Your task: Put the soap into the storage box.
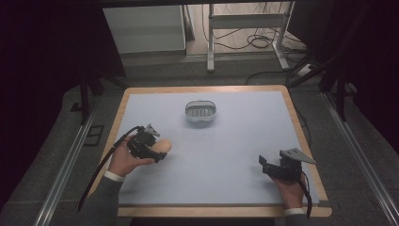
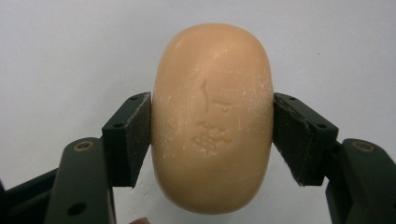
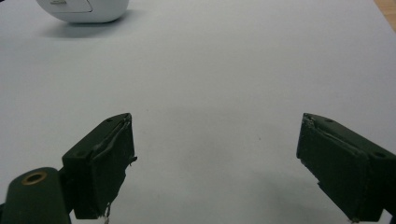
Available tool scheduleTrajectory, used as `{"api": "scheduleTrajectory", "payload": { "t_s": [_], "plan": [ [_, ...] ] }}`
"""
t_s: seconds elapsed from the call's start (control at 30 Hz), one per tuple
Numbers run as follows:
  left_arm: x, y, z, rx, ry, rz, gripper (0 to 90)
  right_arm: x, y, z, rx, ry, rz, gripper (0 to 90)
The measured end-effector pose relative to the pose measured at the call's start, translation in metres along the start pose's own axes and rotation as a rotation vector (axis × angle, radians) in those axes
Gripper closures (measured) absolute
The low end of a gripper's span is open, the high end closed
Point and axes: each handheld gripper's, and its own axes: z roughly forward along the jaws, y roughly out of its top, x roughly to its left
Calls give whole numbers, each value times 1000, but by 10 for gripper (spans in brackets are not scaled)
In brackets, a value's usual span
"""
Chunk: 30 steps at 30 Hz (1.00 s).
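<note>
- high view: the left gripper (image 1: 157, 151) held a peach-coloured soap bar (image 1: 163, 147) clamped between its jaws, near the left edge of the table (image 1: 244, 155), roughly halfway between its near and far edges. a grey soap dish (image 1: 201, 111) sat toward the far edge, about centred, well apart from the bar. the step in hand looked like carrying the soap to the dish; the next move would call for taking the bar across and forward, and setting it inside the rim before letting go. the right gripper (image 1: 264, 165) rested near the near right corner, jaws spread and nothing between them.
- left gripper view: both pads (image 2: 138, 135) pressed the soap bar's (image 2: 212, 116) long sides, with its stamped face toward the camera; the pale surface lay behind it.
- right gripper view: the jaws stood wide over bare surface; the white underside of the dish (image 3: 84, 10) showed at the top left edge.
- surface and room: a pale blue-grey mat covered the wood-edged table; beyond its far edge were a white cabinet (image 1: 143, 28), a metal frame's legs (image 1: 247, 33) and loose cables (image 1: 256, 42) on a grey floor, with dark curtains on both sides.
</note>
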Motion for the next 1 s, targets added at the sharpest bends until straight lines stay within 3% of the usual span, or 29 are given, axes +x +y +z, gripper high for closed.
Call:
{"api": "scheduleTrajectory", "payload": {
  "t_s": [1.0],
  "plan": [
    [3, 20, 5, 2, 5, 10, 324, 0, 0, 0, 3, 0, 3, 115]
  ]
}}
